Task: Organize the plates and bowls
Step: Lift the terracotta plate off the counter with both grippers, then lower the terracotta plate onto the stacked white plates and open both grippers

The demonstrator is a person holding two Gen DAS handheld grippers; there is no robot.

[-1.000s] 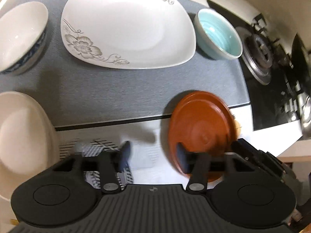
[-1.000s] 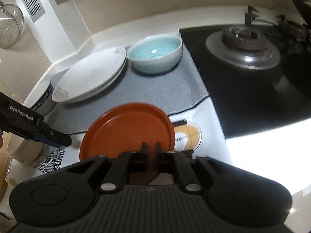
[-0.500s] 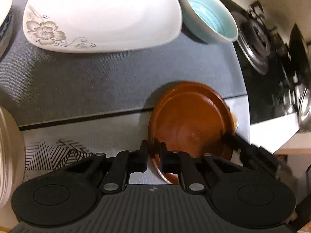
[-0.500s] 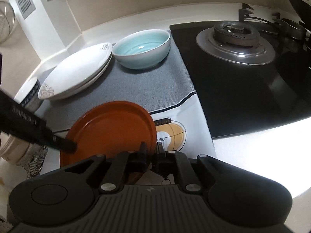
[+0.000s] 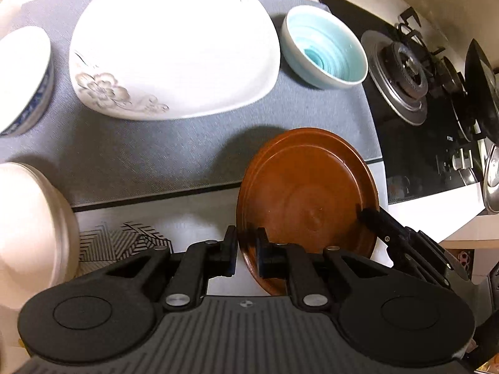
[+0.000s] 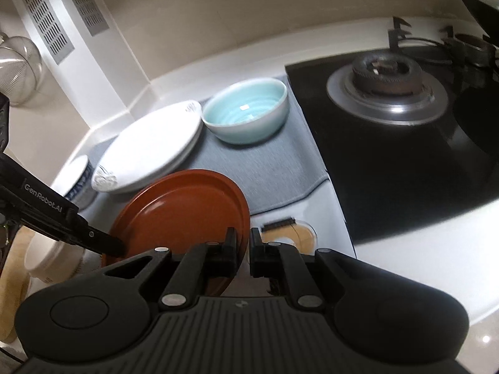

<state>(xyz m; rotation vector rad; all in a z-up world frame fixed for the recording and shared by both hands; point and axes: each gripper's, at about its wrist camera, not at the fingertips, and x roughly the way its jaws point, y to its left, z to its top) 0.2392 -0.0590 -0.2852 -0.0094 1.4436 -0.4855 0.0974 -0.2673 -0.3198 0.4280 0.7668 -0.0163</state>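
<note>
A round brown plate (image 5: pixel 308 199) (image 6: pixel 184 212) sits over the counter's front, partly above the grey mat (image 5: pixel 156 152). My left gripper (image 5: pixel 246 249) is shut on the plate's left rim. In the right wrist view the left gripper (image 6: pixel 109 244) shows as a dark arm touching that edge. My right gripper (image 6: pixel 244 243) is shut on the plate's opposite rim, and the left wrist view shows the right gripper (image 5: pixel 371 218) there. Behind the brown plate lie a white flowered plate (image 5: pixel 174 50) (image 6: pixel 149 152) and a light blue bowl (image 5: pixel 324 53) (image 6: pixel 246 112).
A blue-and-white bowl (image 5: pixel 21 78) (image 6: pixel 78 184) stands at the mat's left end. A cream bowl (image 5: pixel 28 218) (image 6: pixel 50 258) sits at the near left. The black gas hob (image 5: pixel 405 71) (image 6: pixel 386 93) with a burner fills the right. A wall runs behind.
The left gripper went from open beside the brown plate to shut on its left rim. The right gripper's jaws closed on the other rim. The plate has shifted slightly.
</note>
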